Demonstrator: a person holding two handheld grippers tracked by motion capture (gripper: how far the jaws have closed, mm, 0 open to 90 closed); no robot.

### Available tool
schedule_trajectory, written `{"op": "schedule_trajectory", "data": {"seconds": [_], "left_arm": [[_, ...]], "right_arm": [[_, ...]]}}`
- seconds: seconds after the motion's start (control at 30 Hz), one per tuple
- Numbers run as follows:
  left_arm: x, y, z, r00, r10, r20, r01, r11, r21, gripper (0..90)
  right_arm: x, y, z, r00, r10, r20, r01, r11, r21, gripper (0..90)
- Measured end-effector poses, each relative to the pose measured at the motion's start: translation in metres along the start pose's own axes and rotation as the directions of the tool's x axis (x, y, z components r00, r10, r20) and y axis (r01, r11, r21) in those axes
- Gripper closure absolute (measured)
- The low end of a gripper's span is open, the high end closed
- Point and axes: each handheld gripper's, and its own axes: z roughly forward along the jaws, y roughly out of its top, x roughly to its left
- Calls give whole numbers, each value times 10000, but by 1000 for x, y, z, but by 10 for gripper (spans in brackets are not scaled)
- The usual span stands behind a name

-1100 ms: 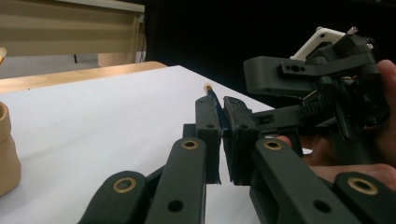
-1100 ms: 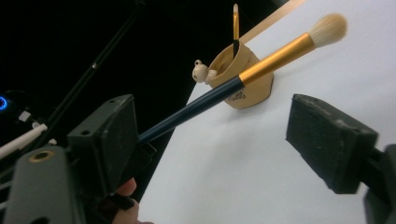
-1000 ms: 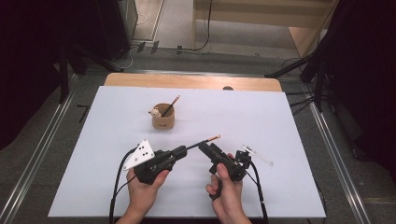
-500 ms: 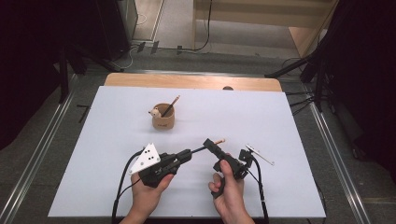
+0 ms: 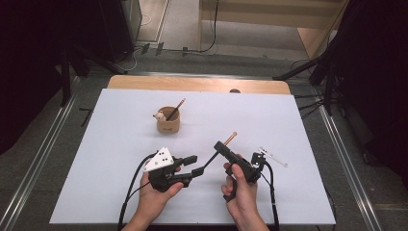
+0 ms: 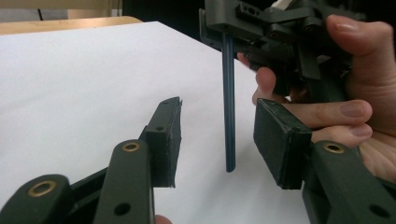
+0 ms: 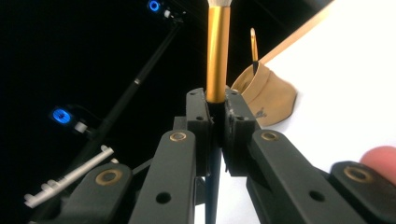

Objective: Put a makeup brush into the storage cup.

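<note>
Left gripper: low on the table, near the front edge, pointing right. Jaws wide apart, nothing between the pads yet; brush handle tip hangs in the gap, touching neither pad.

Cup: tan holder toward the back of the table, well apart from both grippers, one brush standing in it. Also seen tilted in the right gripper view.

Brush: thin dark handle, gold ferrule, pale bristle end. Held off the table, bristle end pointing up and away, handle end sloping down toward the left gripper.

Right gripper: clamped tight on the brush just below the ferrule; dark handle runs back under the jaws.

Likely step: handover, left to take the handle end.

Risk 1: left closing off-centre, one pad hits first, levers the handle sideways in the right grip.

Risk 2: right letting go before left is firm; brush drops, rolls on the table.

Risk 3: thin round handle, could twist or slip between flat pads.
</note>
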Motion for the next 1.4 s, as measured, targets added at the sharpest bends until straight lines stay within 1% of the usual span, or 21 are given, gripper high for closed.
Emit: {"op": "schedule_trajectory", "data": {"seconds": [0.03,0.1,0.17,0.23,0.27,0.33,0.37,0.4,0.43,0.53,0.57,0.67,0.83,0.97,1.03,1.1,1.13,1.3,1.37,1.4], "left_arm": [[0,0,0,10000,38,-59,-37,10000,75,511],[-1,1,0,9997,113,-226,-108,9997,214,512],[-1,1,0,9996,133,-253,-124,9993,341,542],[-2,2,-1,9996,99,-279,-87,9990,442,558],[-3,2,-1,9995,125,-300,-111,9989,464,565],[-5,3,0,9991,250,-352,-230,9983,541,570],[-6,3,0,9991,250,-330,-231,9982,561,573],[-6,3,0,9991,296,-311,-275,9976,631,576],[-7,4,1,9990,332,-309,-311,9973,667,579],[-8,4,2,9990,331,-300,-310,9972,676,588],[-9,4,2,9989,350,-298,-329,9971,688,591],[-10,4,3,9992,315,-262,-296,9971,708,605],[-12,5,3,9989,380,-265,-359,9965,755,636],[-12,6,4,9992,354,-176,-340,9968,728,662],[-12,6,4,9994,341,-82,-334,9970,699,679],[-12,7,3,9995,315,-63,-310,9971,697,692],[-12,7,3,9996,295,-17,-294,9971,697,696],[-12,8,2,9997,245,44,-248,9978,617,714],[-13,8,2,9997,230,72,-234,9979,607,722],[-12,8,2,9998,193,105,-199,9981,585,724]], "right_arm": [[3,1,0,9989,-431,188,431,9991,11,844],[9,2,0,9923,-1174,394,1172,9931,65,844],[14,2,1,9804,-1851,672,1832,9825,331,844],[19,2,2,9638,-2524,864,2494,9674,446,844],[22,1,2,9563,-2757,974,2713,9609,557,844],[27,0,4,9429,-3183,977,3124,9473,711,844],[30,-1,5,9335,-3423,1071,3352,9388,791,844],[33,-1,6,9204,-3736,1156,3650,9267,890,844],[35,-3,6,9107,-3966,1154,3876,9171,931,844],[42,-6,8,8816,-4574,1161,4463,8881,1101,844],[44,-7,9,8732,-4733,1159,4614,8796,1157,845],[49,-11,11,8513,-5123,1133,4984,8570,1306,844],[56,-16,14,8170,-5668,1057,5491,8208,1572,844],[59,-20,17,8034,-5900,799,5731,8027,1652,844],[61,-22,18,7972,-5992,738,5814,7949,1735,844],[62,-24,19,7935,-6050,658,5873,7897,1776,844],[62,-24,19,7896,-6104,629,5930,7853,1776,844],[63,-28,21,7877,-6138,538,5961,7813,1851,844],[62,-28,22,7849,-6177,498,6001,7777,1874,844],[62,-28,22,7859,-6163,501,5986,7786,1885,844]]}}
